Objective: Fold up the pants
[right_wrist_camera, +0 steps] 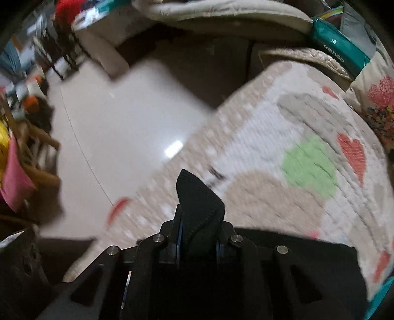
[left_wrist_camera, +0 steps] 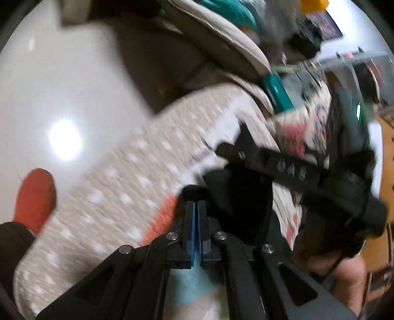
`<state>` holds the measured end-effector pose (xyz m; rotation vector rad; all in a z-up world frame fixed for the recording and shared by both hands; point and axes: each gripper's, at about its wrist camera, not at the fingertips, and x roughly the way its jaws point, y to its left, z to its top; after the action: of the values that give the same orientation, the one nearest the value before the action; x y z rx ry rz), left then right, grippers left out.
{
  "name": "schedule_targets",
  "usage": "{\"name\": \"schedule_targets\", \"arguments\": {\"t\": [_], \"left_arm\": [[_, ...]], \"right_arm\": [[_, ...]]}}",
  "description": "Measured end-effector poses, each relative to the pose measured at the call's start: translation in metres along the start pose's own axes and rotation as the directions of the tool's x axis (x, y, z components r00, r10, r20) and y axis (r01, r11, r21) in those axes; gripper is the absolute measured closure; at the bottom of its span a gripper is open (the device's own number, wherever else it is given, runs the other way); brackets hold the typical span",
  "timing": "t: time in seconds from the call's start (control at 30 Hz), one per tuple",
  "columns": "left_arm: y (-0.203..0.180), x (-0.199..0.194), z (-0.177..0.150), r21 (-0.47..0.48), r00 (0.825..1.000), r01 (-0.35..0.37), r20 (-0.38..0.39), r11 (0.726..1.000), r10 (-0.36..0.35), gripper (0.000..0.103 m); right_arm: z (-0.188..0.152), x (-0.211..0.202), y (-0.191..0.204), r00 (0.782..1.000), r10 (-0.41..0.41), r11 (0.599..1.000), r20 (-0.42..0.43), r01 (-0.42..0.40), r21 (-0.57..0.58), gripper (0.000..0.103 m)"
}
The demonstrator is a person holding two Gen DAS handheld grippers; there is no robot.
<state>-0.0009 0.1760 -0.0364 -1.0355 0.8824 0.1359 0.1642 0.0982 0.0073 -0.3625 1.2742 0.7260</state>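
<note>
The black pants are pinched between the fingers of my right gripper; a folded corner of the fabric sticks up past the fingertips, above a patterned play mat. In the left wrist view my left gripper has its blue-padded fingers pressed together, with a bit of black fabric at the tips; more black pants fabric hangs just right of it. The other gripper's black body crosses that view at the right, held by a hand. Both views are motion-blurred.
The beige mat with white dots lies on a glossy white floor. Beige cushions, a teal pack and a flowered pillow lie beyond. A red slipper is at the left. Cluttered furniture stands left.
</note>
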Motion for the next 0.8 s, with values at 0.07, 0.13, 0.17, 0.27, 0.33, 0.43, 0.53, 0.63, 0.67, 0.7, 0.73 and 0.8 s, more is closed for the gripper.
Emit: {"name": "schedule_targets", "arguments": {"t": [0.07, 0.13, 0.17, 0.27, 0.33, 0.43, 0.53, 0.63, 0.67, 0.7, 0.73, 0.8], "left_arm": [[0.010, -0.005, 0.007, -0.044, 1.000, -0.020, 0.021, 0.999, 0.021, 0.102], [0.019, -0.005, 0.012, -0.079, 0.999, -0.034, 0.022, 0.996, 0.035, 0.102], [0.023, -0.004, 0.013, -0.096, 0.999, -0.042, 0.015, 0.994, 0.044, 0.101], [0.028, 0.000, 0.014, -0.141, 0.998, -0.056, -0.006, 0.988, 0.055, 0.101], [0.034, 0.002, 0.012, -0.159, 0.998, -0.063, -0.025, 0.985, 0.060, 0.101], [0.038, 0.005, 0.010, -0.176, 0.997, -0.068, -0.046, 0.982, 0.061, 0.098], [0.034, 0.005, 0.006, -0.169, 0.997, -0.072, -0.035, 0.983, 0.067, 0.086], [0.029, 0.009, 0.001, -0.149, 0.998, -0.057, -0.028, 0.987, 0.053, 0.066], [0.027, 0.013, -0.002, -0.145, 0.999, -0.044, -0.032, 0.988, 0.040, 0.061], [0.025, 0.017, -0.004, -0.144, 0.999, -0.039, -0.035, 0.989, 0.034, 0.060], [0.024, 0.022, -0.006, -0.140, 0.999, -0.036, -0.042, 0.990, 0.031, 0.058], [0.021, 0.030, -0.009, -0.130, 0.998, -0.038, -0.046, 0.991, 0.032, 0.055]], "right_arm": [[0.002, 0.005, -0.002, 1.000, 0.021, 0.999, 0.016, -0.022, 0.040, 0.070], [0.004, 0.014, -0.003, 1.000, 0.019, 0.999, -0.001, -0.019, 0.049, 0.070], [0.004, 0.018, -0.001, 1.000, 0.010, 0.999, -0.007, -0.010, 0.046, 0.070], [0.001, 0.021, 0.006, 1.000, -0.009, 0.999, -0.002, 0.009, 0.044, 0.072], [-0.004, 0.016, 0.005, 1.000, -0.009, 0.999, 0.016, 0.008, 0.044, 0.073], [0.000, 0.012, -0.006, 0.999, 0.019, 0.997, 0.041, -0.022, 0.074, 0.068], [0.002, 0.010, -0.015, 0.996, 0.087, 0.988, 0.033, -0.091, 0.128, 0.035], [0.007, -0.001, -0.019, 0.994, 0.081, 0.988, 0.066, -0.089, 0.122, 0.035], [0.009, -0.003, -0.020, 0.996, 0.071, 0.990, 0.057, -0.077, 0.121, 0.035], [0.010, -0.004, -0.020, 0.997, 0.056, 0.992, 0.043, -0.061, 0.114, 0.035], [0.010, -0.003, -0.018, 0.999, 0.044, 0.994, 0.029, -0.046, 0.104, 0.035], [0.011, 0.001, -0.017, 1.000, 0.023, 0.997, -0.012, -0.022, 0.067, 0.035]]}}
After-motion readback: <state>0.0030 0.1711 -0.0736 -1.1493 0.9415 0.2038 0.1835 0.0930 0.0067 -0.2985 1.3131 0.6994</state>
